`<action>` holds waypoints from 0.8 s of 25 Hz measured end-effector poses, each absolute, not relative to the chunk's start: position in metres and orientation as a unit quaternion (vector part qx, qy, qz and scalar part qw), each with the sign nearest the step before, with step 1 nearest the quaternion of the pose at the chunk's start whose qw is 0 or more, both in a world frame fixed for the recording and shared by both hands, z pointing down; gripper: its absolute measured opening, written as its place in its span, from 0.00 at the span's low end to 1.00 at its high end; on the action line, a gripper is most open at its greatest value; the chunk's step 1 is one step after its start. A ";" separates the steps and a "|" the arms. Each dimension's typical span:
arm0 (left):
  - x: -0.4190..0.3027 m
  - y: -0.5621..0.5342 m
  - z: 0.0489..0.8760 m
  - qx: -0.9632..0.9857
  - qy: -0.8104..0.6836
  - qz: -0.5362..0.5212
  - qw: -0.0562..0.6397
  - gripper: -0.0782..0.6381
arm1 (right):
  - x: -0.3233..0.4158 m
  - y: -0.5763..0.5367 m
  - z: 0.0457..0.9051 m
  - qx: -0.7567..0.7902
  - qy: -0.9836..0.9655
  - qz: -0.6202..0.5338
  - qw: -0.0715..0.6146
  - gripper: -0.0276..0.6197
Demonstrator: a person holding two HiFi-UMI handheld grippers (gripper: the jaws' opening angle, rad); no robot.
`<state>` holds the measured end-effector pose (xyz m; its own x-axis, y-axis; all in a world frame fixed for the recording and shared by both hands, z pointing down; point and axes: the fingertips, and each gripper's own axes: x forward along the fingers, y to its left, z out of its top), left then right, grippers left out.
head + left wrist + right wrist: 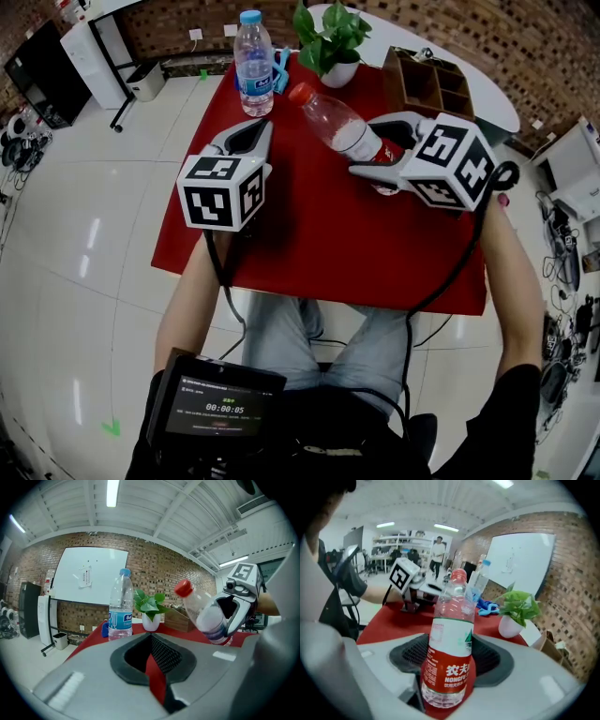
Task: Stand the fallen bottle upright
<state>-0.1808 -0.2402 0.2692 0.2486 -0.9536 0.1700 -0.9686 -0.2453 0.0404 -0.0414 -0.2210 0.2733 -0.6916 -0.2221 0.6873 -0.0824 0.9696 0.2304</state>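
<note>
A clear bottle with a red cap and a red label (pixel 342 127) is off the red table (pixel 309 234). It slants, with its cap up and to the left. My right gripper (pixel 367 147) is shut on its lower labelled part. In the right gripper view the bottle (pixel 450 653) fills the space between the jaws of the right gripper (pixel 449 667). My left gripper (pixel 261 131) rests low over the table's left side, shut and holding nothing. From the left gripper (pixel 151 637) I see the tilted bottle (pixel 206 611) held by the right gripper (pixel 234 606).
A blue-capped water bottle (pixel 254 66) stands upright at the table's far edge, with a blue object (pixel 281 70) beside it. A potted plant (pixel 330 42) and a wooden organizer (pixel 427 84) stand at the back right. A person's legs are under the near edge.
</note>
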 end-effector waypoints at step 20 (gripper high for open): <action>-0.181 -0.240 0.268 0.786 -0.612 0.056 0.067 0.12 | -0.004 -0.212 0.249 0.143 -0.987 -0.035 0.062 0.49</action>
<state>-0.1814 -0.2403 0.2678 0.2446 -0.9546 0.1703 -0.9696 -0.2419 0.0364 -0.0039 -0.2123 0.2486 -0.9515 -0.2863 0.1125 -0.2777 0.9568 0.0863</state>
